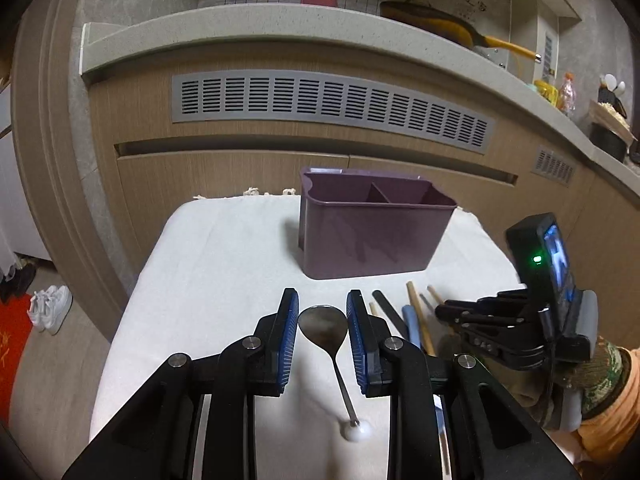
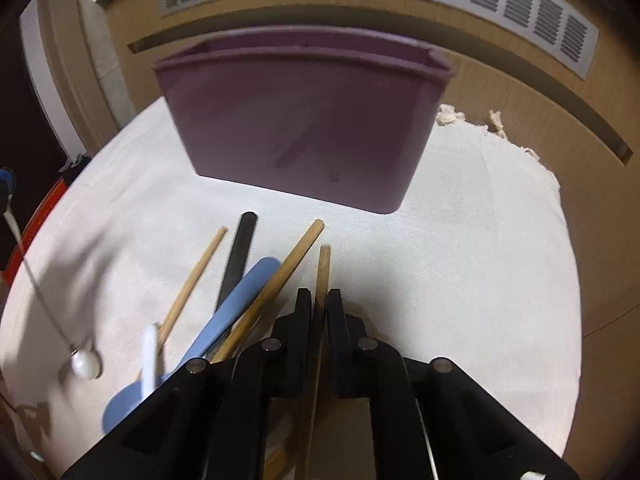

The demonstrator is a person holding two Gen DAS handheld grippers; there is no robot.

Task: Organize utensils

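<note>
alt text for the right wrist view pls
The right gripper is closed on a wooden utensil handle lying on a white cloth. Other utensils lie to its left, with a purple caddy just beyond.

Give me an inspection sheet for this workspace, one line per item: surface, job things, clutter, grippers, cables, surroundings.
Surface: white cloth covering the table, fringe at its far edge.
Job's things: purple caddy upright at the far side, divider inside, compartments look empty; metal spoon with a white ball end lying flat; loose pile of wooden chopsticks, a black stick and a blue spoon in front of the caddy.
Clutter: nothing seen.
Grippers: left gripper open, fingers either side of the spoon bowl; right gripper shut on one wooden chopstick.
Cables: nothing seen.
Surroundings: wood cabinet with grey vent, counter with a pan, white shoes on the floor.
</note>
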